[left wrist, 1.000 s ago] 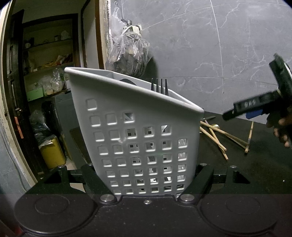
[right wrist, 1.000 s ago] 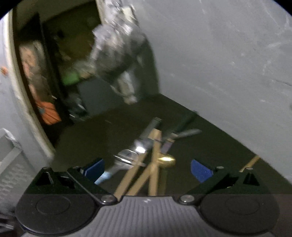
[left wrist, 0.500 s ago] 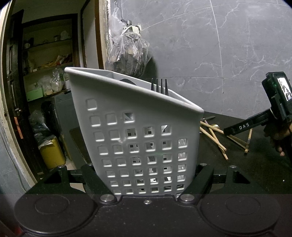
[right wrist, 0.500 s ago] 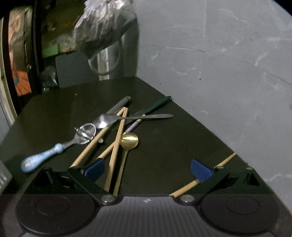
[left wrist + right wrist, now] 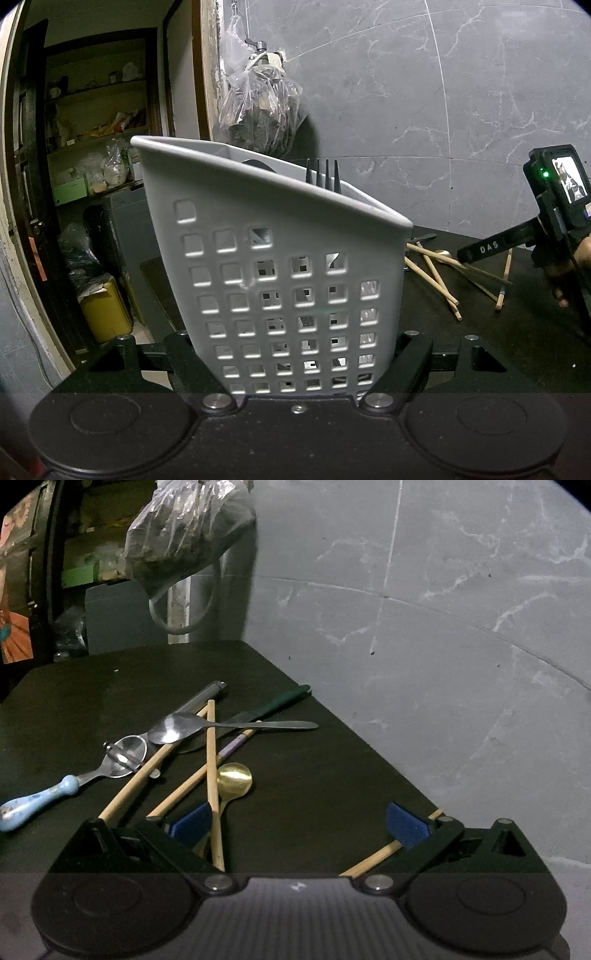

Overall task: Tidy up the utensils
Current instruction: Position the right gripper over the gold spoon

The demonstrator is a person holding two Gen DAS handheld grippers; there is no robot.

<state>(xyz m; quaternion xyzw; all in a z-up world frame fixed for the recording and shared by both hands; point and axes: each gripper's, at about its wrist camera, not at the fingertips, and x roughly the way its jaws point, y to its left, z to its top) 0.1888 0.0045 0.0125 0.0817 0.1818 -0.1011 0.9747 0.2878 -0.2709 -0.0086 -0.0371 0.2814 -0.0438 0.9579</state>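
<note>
The left gripper [image 5: 303, 354] stays clamped on the grey utensil caddy [image 5: 280, 266], fork [image 5: 322, 173] inside. Beyond the caddy, the right gripper [image 5: 299, 823], pads apart and empty, has dipped over the loose chopsticks [image 5: 211, 760] and gold spoon [image 5: 233, 779]: next pick looks imminent.

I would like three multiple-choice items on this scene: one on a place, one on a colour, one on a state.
1. Where do the fork tines show?
A. above the caddy rim
B. on the floor
C. on a shelf

2. What colour is the small round spoon bowl?
A. red
B. gold
C. white

3. How is the right gripper?
A. open, empty
B. shut on a chopstick
C. shut on a spoon

Answers: 1 A, they poke from the grey caddy; 2 B, it shines brass-like; 3 A, its blue pads stand apart.
</note>
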